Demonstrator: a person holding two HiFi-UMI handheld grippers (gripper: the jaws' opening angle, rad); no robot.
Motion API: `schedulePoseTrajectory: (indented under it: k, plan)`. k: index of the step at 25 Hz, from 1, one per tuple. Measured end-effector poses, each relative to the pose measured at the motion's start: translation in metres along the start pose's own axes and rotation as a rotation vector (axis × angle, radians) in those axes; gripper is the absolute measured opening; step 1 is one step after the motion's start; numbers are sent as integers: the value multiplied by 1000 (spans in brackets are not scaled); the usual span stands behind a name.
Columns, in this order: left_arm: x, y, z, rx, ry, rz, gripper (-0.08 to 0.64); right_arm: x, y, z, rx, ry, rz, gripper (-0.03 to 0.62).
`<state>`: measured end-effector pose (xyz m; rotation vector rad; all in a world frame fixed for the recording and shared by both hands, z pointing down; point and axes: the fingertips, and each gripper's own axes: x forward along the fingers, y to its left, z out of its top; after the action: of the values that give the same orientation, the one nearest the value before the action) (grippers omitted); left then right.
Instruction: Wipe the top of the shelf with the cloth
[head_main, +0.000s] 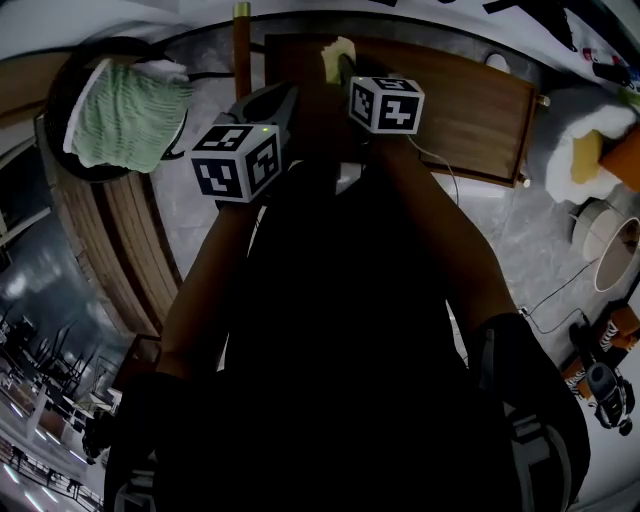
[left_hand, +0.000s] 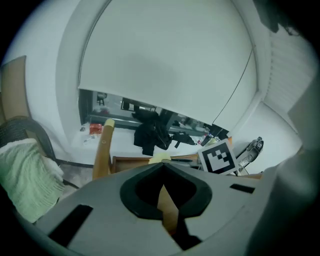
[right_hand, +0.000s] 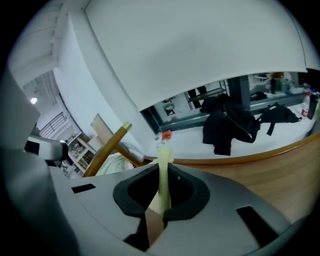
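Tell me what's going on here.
A person holds a gripper in each hand over a wooden shelf. The right gripper is shut on a pale yellow cloth, which hangs at one end of the shelf top; whether it touches the wood cannot be told. The left gripper is beside it, jaws together and holding nothing. A green towel lies on a chair off to the left.
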<state>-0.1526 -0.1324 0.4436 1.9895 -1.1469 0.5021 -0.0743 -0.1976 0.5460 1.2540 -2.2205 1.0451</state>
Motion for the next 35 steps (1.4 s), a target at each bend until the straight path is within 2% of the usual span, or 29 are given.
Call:
schedulePoseTrajectory:
  k: [4, 8, 12, 18, 21, 30, 35]
  plan:
    - [-23, 22, -4, -61, -14, -4, 12, 34, 49, -16, -2, 41, 85, 43]
    - [-38, 39, -7, -81, -35, -13, 12, 69, 75, -39, -29, 100, 111, 43]
    - [-44, 42, -18, -84, -24, -25, 12, 93, 76, -66, -129, 188, 60, 43]
    - [-39, 40, -29, -80, 0, -16, 11, 103, 69, -74, -234, 215, 7, 43]
    - [-29, 36, -29, -111, 4, -17, 12, 95, 56, -73, -234, 221, -8, 43]
    - [18, -12, -30, -83, 49, -59, 12, 47, -19, -73, -229, 233, -70, 43]
    - [50, -41, -39, -66, 84, -55, 12, 14, -66, -71, -212, 239, -100, 43]
